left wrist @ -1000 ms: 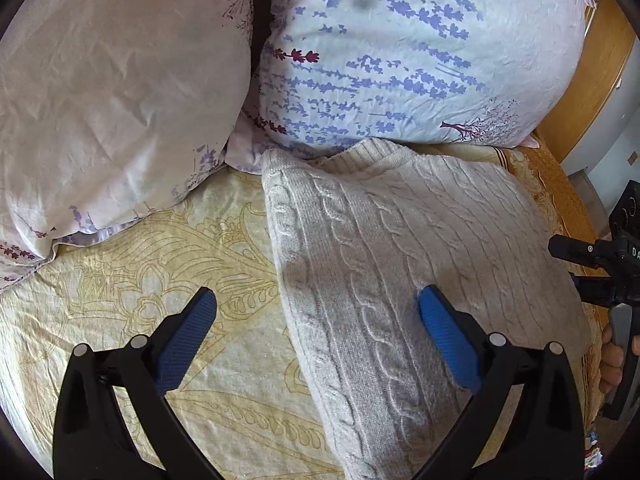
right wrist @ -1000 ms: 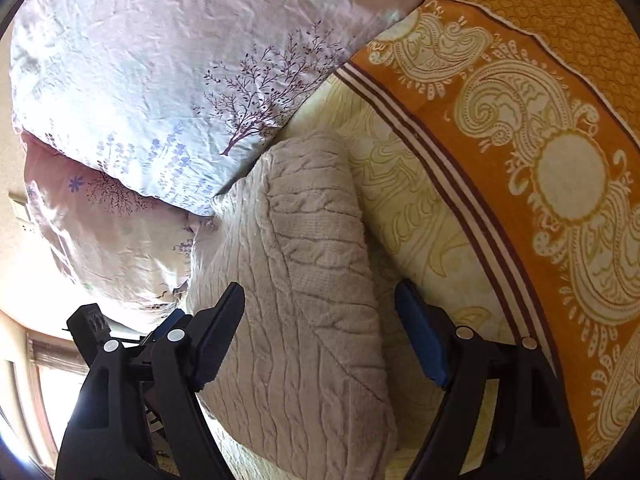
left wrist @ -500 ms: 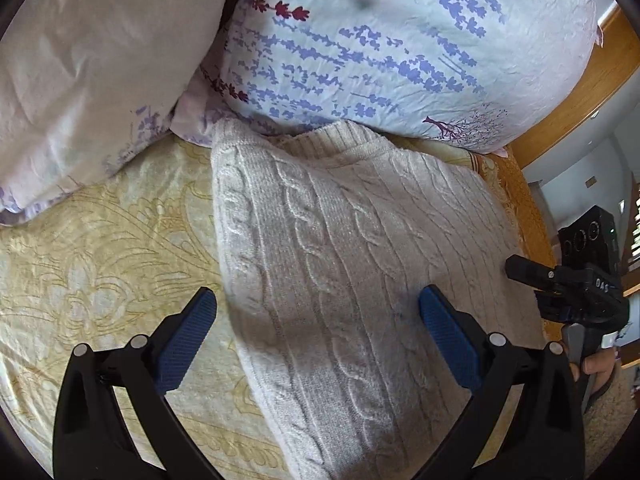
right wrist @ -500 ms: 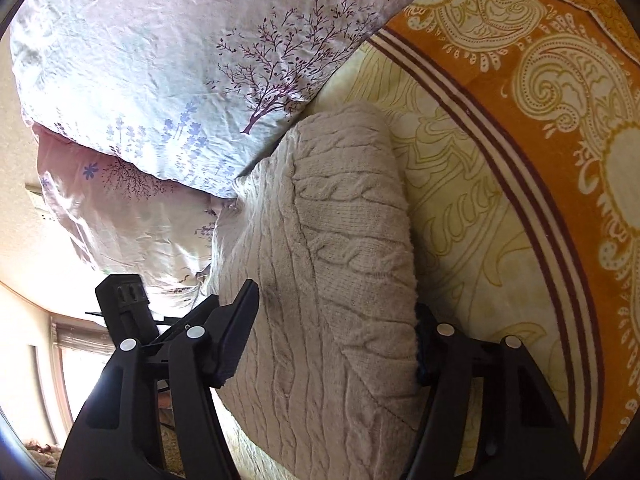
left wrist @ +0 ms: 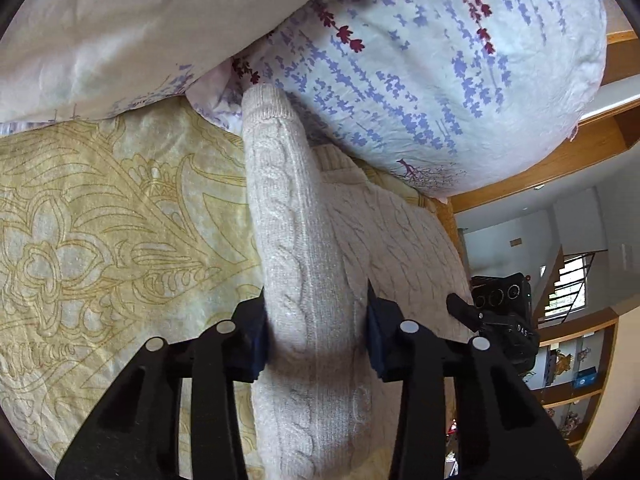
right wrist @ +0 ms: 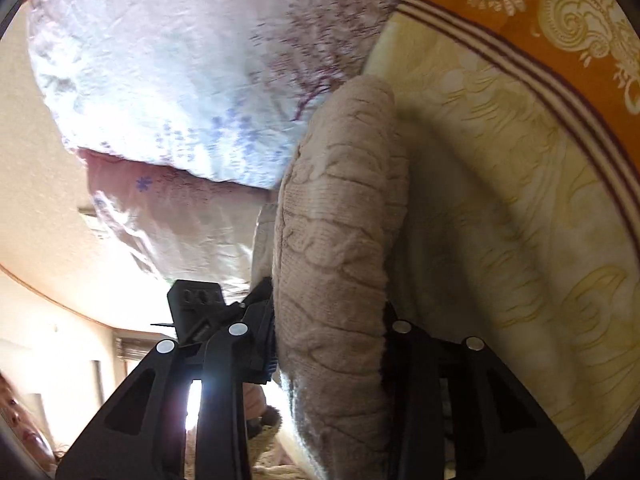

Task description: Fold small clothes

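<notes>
A folded cream cable-knit sweater (left wrist: 308, 248) lies on the yellow patterned bedspread (left wrist: 112, 216), its far end against a floral pillow. My left gripper (left wrist: 316, 340) has its jaws closing on the sweater's left folded edge, which bulges up between the blue pads. In the right wrist view the same sweater (right wrist: 340, 248) rises as a thick fold. My right gripper (right wrist: 330, 332) is closing on that opposite edge, with knit filling the gap. The right gripper's body (left wrist: 504, 312) shows at the sweater's far side in the left wrist view, and the left gripper's body (right wrist: 196, 300) shows in the right wrist view.
Two floral pillows (left wrist: 440, 64) (left wrist: 120, 28) crowd the head of the bed just beyond the sweater. An orange paisley border (right wrist: 560, 40) runs along the bedspread. A wooden bed frame (left wrist: 560, 160), stairs and shelves lie past the bed's right side.
Both grippers went from wide open around the sweater's edges to pinching them. The left one dipped and rolled, bunching the knit into a raised ridge; the right one tilted with its fold.
</notes>
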